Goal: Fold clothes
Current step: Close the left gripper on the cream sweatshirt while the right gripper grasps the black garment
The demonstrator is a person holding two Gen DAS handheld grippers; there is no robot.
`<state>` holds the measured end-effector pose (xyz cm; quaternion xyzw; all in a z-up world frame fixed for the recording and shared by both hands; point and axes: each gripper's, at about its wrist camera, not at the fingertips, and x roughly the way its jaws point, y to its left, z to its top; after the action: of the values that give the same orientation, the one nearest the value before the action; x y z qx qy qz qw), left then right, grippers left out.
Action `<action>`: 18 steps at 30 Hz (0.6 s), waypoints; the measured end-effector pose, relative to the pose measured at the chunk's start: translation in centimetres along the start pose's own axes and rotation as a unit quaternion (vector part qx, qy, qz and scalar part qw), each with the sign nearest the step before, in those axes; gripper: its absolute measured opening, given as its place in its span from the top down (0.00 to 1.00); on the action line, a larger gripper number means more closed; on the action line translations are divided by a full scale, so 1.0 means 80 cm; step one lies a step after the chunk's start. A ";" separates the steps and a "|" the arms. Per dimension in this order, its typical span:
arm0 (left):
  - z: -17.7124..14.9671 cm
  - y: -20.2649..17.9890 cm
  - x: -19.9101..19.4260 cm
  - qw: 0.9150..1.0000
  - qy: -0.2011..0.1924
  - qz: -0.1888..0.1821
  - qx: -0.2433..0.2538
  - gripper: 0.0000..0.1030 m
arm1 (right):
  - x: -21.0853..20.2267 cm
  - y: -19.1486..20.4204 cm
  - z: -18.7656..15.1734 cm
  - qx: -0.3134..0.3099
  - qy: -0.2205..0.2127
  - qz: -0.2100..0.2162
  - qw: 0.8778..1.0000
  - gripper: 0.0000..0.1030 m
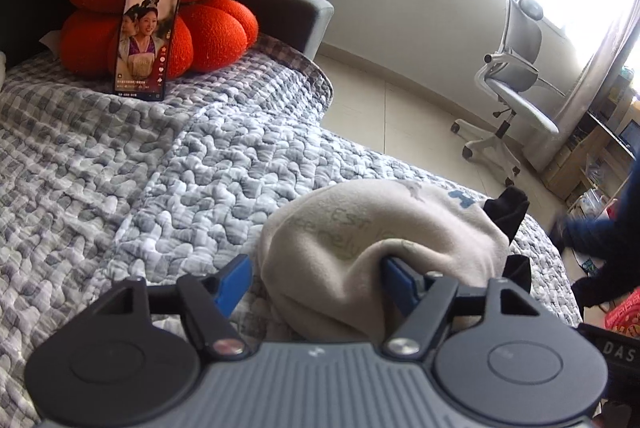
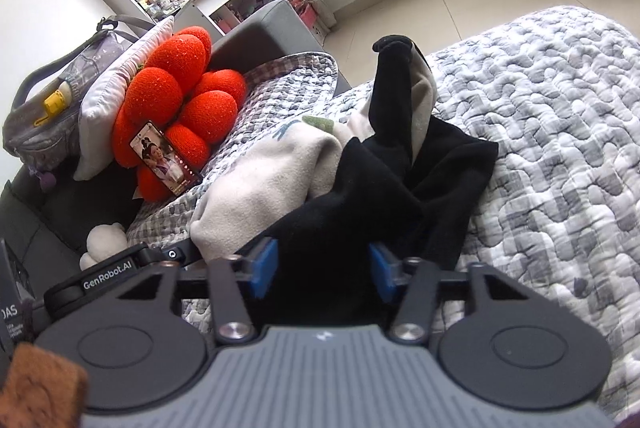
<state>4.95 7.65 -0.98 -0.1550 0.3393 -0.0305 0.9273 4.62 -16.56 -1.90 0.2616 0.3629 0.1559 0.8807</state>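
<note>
Here the right tool clamps the black garment while the left tool, jaws apart, merely straddles the cream sweatshirt; lifting could drop it onto the bed.

Left gripper pointed forward and down, jaws apart; right blue pad tucked in fold of cream garment, left pad clear of it. Right gripper pointed forward and down, jaws narrowed, blue pads pressed on black garment.
</note>
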 end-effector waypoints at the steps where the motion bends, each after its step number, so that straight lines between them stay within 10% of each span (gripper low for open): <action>1: 0.000 0.000 -0.002 1.000 -0.004 0.000 -0.002 0.31 | -0.002 0.000 0.000 -0.001 -0.003 -0.005 1.000 0.89; 18: 0.008 0.002 -0.018 0.999 -0.047 0.015 -0.006 0.31 | -0.070 -0.064 0.030 0.028 -0.116 -0.091 0.989 1.00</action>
<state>4.25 8.20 0.34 -0.1570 0.2981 -0.0068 0.9415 2.92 -24.17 -0.30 0.2687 0.2845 0.0333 0.9196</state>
